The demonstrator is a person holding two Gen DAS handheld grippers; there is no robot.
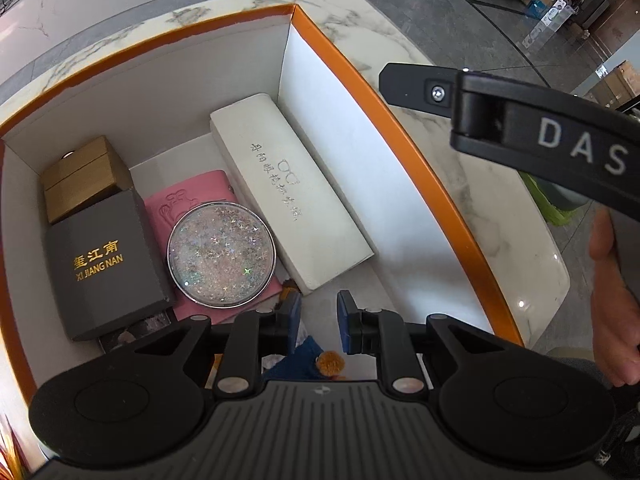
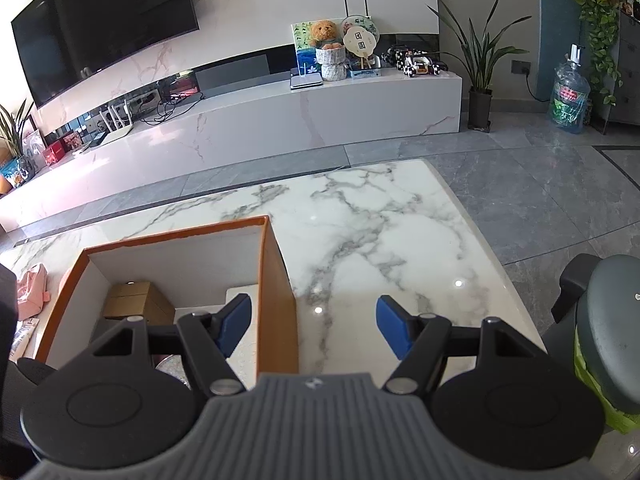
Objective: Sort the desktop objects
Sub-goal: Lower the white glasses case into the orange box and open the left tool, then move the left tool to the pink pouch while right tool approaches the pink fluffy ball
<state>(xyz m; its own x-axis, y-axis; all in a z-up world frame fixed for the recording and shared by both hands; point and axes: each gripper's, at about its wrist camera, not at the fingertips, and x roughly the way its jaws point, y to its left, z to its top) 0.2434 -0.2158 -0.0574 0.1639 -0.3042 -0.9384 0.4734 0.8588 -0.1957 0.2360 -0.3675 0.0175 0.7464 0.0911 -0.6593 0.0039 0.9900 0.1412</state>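
White-veined marble table (image 2: 380,240), living room behind, TV wall beyond. Orange-rimmed box (image 1: 400,148) already holding most items: white glasses case (image 1: 288,196) along the right wall, long axis running away from the camera; glitter disc (image 1: 222,254) on a pink wallet (image 1: 192,196); grey carton (image 1: 106,264) and gold box (image 1: 84,178) at left. Left gripper (image 1: 319,312) hovering over the box interior, narrowly parted, holding nothing visible (a blue-and-orange knitted thing (image 1: 316,360) lying just beneath). Right gripper (image 2: 314,324) wide, empty, straddling the box's right wall. Likely nearer the remaining pink item (image 2: 32,292) left of the box: the left.
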